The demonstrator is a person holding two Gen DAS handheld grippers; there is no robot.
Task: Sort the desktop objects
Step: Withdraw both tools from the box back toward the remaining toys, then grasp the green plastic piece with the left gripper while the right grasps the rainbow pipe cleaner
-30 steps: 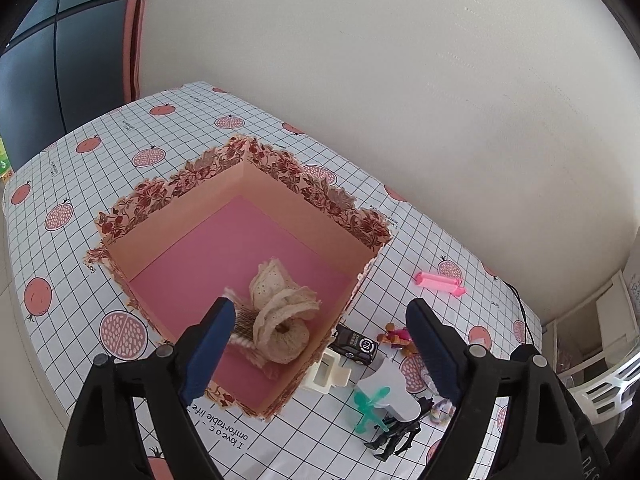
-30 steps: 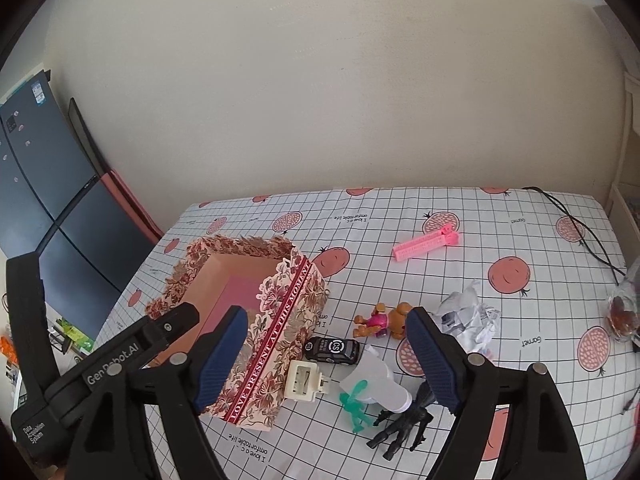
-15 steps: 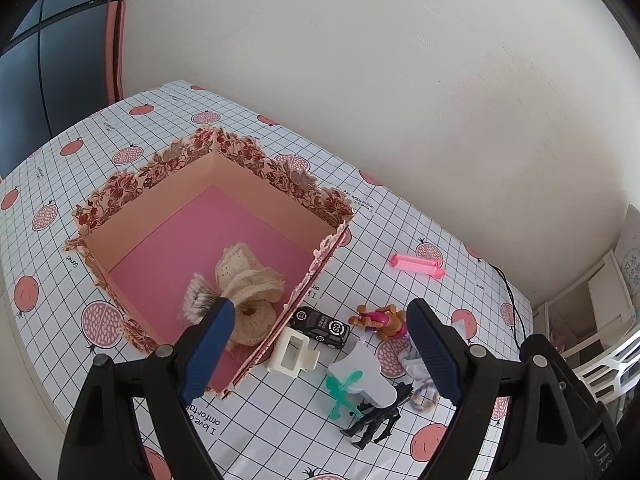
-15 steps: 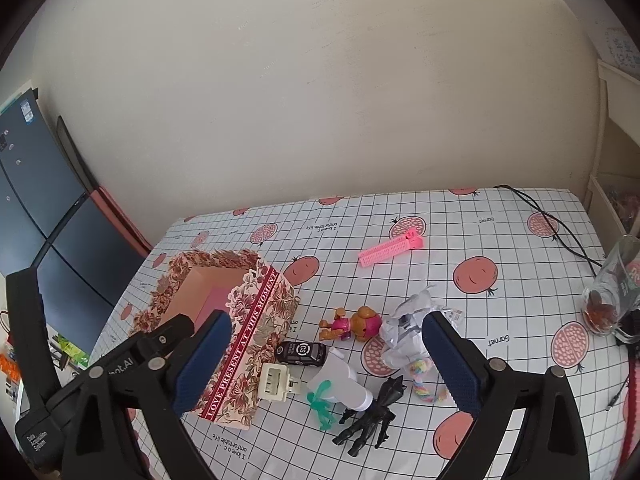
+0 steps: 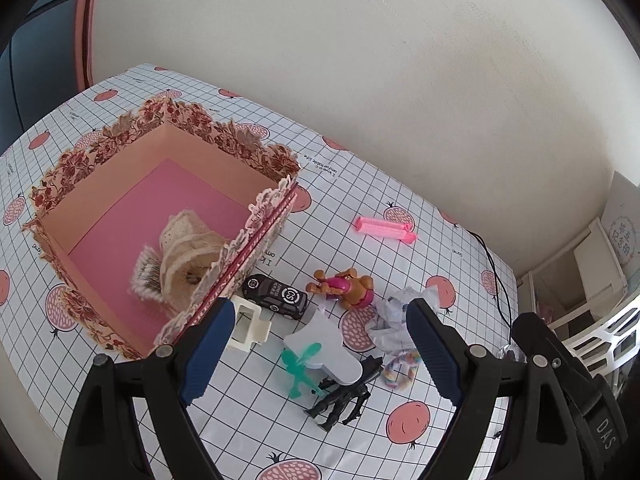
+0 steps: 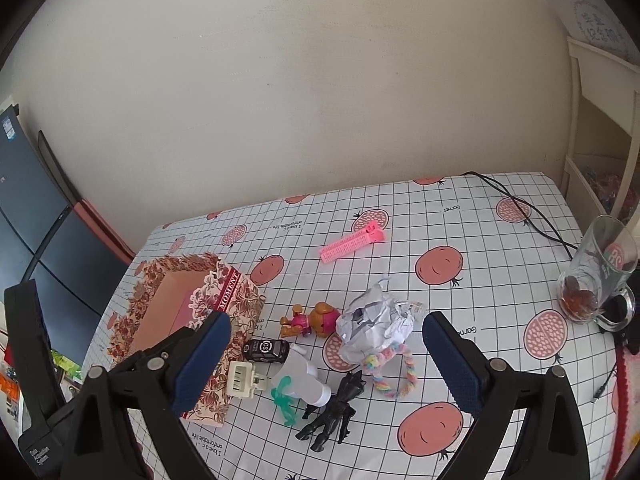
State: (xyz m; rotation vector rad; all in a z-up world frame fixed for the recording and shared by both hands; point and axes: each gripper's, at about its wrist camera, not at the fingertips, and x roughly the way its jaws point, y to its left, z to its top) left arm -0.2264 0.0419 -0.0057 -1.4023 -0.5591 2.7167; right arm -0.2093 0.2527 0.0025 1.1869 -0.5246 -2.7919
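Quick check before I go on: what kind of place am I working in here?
Most likely a room in a home: a table under a pomegranate-print grid tablecloth against a plain wall, scattered with a toy car, a black figure and other clutter, plus a glass mug.

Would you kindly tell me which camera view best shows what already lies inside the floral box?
The left wrist view: it looks down into the floral box, showing the lace bundle and a brush-like item on its pink floor. The right wrist view sees the box from the side; its wall hides the contents.
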